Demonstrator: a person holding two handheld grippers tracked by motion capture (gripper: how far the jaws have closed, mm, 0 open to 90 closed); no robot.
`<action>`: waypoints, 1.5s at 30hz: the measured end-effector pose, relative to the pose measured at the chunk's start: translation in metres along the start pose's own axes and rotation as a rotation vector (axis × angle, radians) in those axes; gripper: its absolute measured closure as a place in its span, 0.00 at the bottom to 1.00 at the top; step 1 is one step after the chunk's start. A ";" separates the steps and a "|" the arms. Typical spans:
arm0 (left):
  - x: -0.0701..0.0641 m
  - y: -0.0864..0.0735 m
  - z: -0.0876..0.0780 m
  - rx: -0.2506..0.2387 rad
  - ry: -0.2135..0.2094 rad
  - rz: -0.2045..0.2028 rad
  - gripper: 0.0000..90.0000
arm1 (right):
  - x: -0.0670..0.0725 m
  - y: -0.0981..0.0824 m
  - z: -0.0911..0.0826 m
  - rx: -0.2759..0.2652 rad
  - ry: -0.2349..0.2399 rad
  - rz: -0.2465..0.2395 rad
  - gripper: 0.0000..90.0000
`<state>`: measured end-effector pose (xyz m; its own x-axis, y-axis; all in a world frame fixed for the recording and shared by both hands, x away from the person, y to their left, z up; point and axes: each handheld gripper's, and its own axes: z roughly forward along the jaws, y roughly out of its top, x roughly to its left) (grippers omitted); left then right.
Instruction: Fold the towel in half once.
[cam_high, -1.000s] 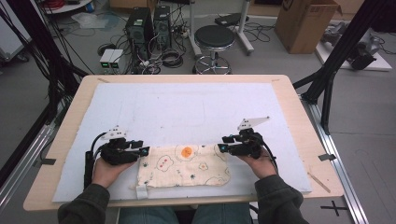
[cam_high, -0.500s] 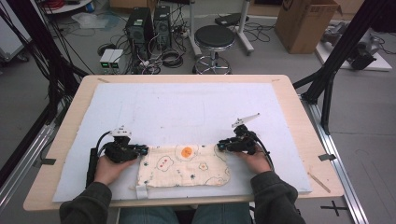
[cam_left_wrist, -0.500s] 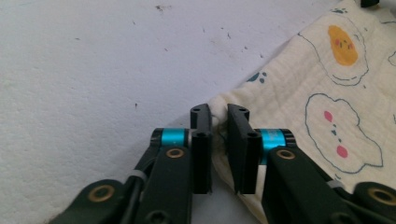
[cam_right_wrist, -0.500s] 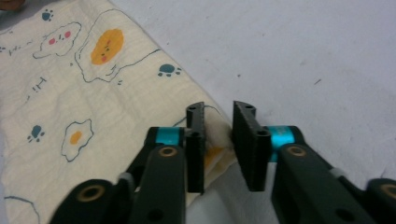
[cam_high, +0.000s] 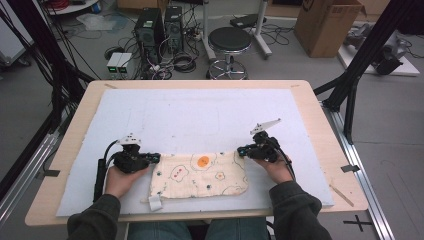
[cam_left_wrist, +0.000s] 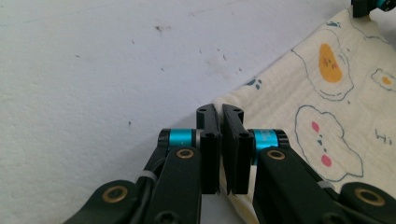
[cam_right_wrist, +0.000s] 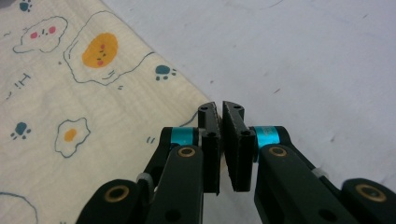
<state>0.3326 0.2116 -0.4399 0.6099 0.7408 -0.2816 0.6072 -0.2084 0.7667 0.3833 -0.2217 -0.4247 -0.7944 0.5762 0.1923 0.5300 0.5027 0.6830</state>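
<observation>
We read "Hi" printed on the cloth in the left gripper view, beside fried-egg drawings. The cloth lay flat on the white mat at the worktop's near edge. The left hand-held gripper had just closed, pinching its far left corner; the right hand-held gripper had just closed on the far right corner

Dark olive sleeves; each black tool has cyan collars and brass screws.
</observation>
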 end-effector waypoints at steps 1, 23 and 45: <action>0.001 0.001 0.001 0.002 0.006 -0.007 0.95 | -0.001 0.002 -0.001 -0.001 -0.008 -0.004 0.95; 0.023 0.033 0.030 -0.037 0.116 -0.047 0.94 | -0.041 0.022 0.017 -0.063 -0.056 0.079 0.95; 0.025 0.040 0.020 -0.070 0.076 -0.017 0.62 | -0.040 0.021 0.009 -0.126 -0.023 0.120 0.62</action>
<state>0.3816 0.2092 -0.4279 0.5577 0.7908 -0.2522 0.5781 -0.1521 0.8017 0.4285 -0.2281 -0.4245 -0.7196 0.6427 0.2628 0.5784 0.3453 0.7391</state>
